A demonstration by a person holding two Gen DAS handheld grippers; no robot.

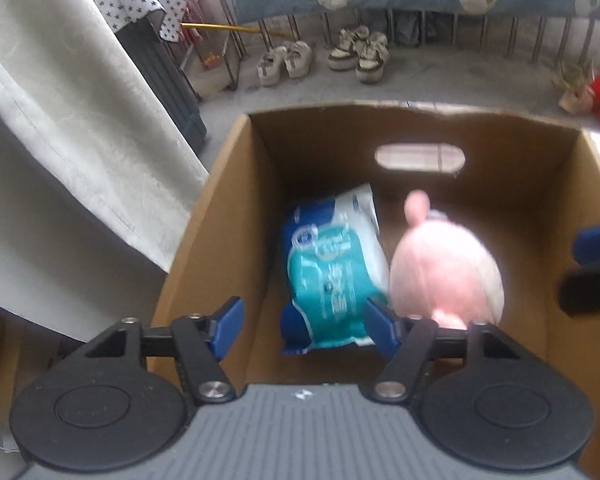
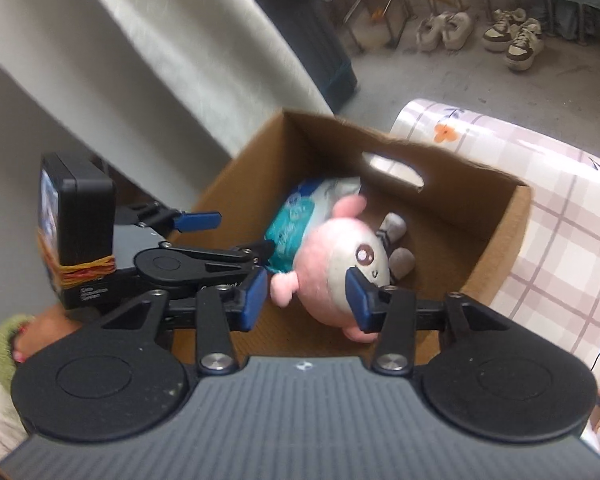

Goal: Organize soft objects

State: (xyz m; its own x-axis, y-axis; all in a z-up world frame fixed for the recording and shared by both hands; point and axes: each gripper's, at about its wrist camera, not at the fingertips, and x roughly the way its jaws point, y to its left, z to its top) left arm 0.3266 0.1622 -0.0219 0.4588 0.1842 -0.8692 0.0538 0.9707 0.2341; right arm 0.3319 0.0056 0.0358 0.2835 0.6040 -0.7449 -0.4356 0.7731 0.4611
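both grippers are over the cardboard box (image 2: 496, 240), which sits on the checked tablecloth (image 2: 560, 208). inside it: a teal soft pack (image 1: 332, 280) along the left wall and a pink plush toy (image 2: 340, 268) just right of it, touching or nearly so. my right gripper (image 2: 308, 300) has its jaws apart with the plush sitting between the blue pads (image 2: 358, 300); the right pad looks to overlap the toy's face, but the frame is smeared with motion and i can't tell if the toy is resting on the box floor or mid-drop, so i read it as released, not clamped. my left gripper (image 1: 304, 324) is also spread wide, empty, with the teal pack straight ahead between the fingers and below them. key relation: plush lies directly under and forward of the right gripper, its long axis running roughly front to back, ears toward the far wall with the handle cutout (image 1: 420, 158). right hand is clearly the nearer one to it; left is nearer the pack. room: open floor of the box to the right of the plush and behind it, near the far right corner. left wall is tight against the pack. box rims are close on both sides, so i'd judge straight up as the clean exit. curtain (image 1: 80, 140) hangs just left of the box, shoes (image 1: 324, 56) on the floor well beyond it.
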